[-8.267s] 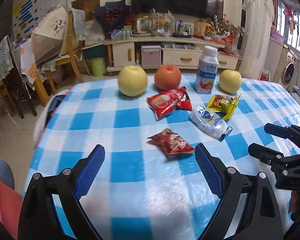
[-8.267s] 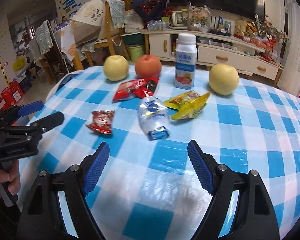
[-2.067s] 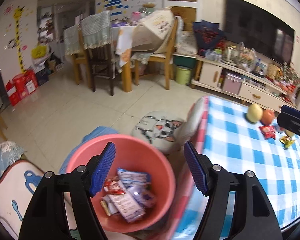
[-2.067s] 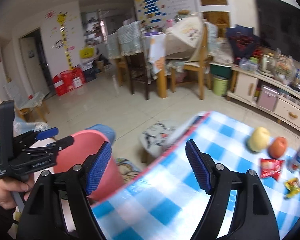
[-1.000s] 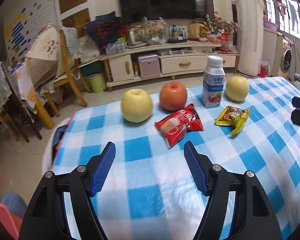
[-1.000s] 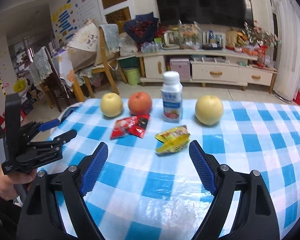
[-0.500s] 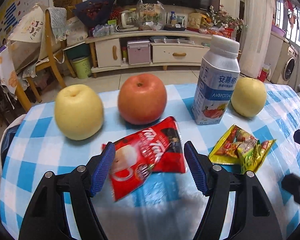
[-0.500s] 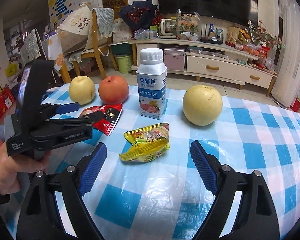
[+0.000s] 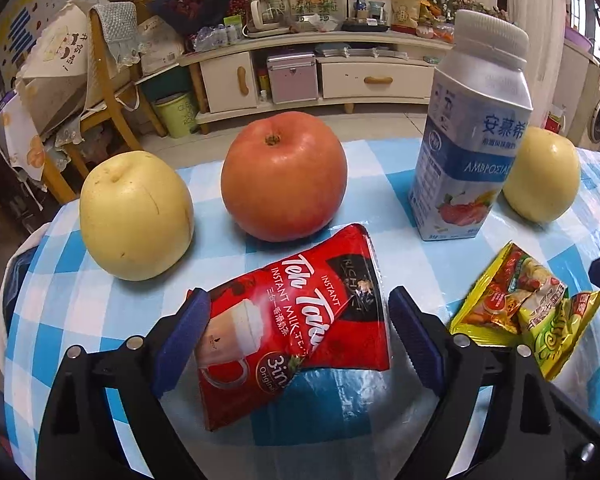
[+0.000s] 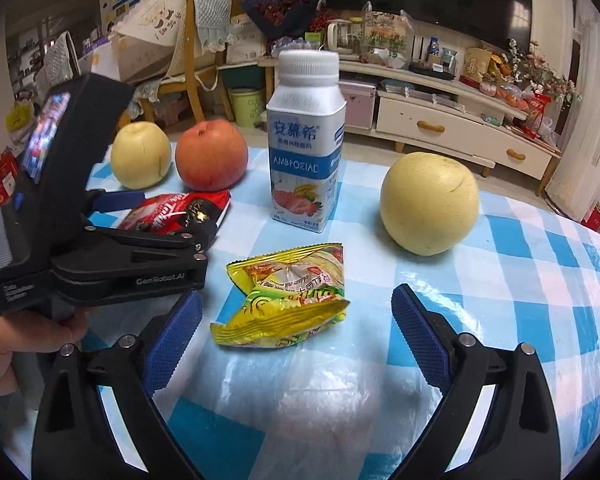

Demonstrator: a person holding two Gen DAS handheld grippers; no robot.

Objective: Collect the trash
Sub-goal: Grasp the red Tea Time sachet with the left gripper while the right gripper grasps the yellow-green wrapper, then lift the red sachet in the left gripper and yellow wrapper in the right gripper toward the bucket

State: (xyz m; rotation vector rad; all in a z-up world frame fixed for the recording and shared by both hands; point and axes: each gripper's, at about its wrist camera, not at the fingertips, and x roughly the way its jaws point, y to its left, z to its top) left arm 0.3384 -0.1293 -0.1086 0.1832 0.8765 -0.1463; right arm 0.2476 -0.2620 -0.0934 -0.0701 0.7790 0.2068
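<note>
Left wrist: red sachet point(image 9: 296, 328) now btwn wider jaws.

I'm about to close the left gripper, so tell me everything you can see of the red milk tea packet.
The red milk tea packet is a glossy foil-like sachet printed with white lettering, a cup of milky tea and a dark corner panel. It looks sealed and slightly puffed, lying flat and askew on the checked tablecloth, just in front of the red apple. The left gripper straddles it, jaws just opened wider, pads apparently not pressing it.
</note>
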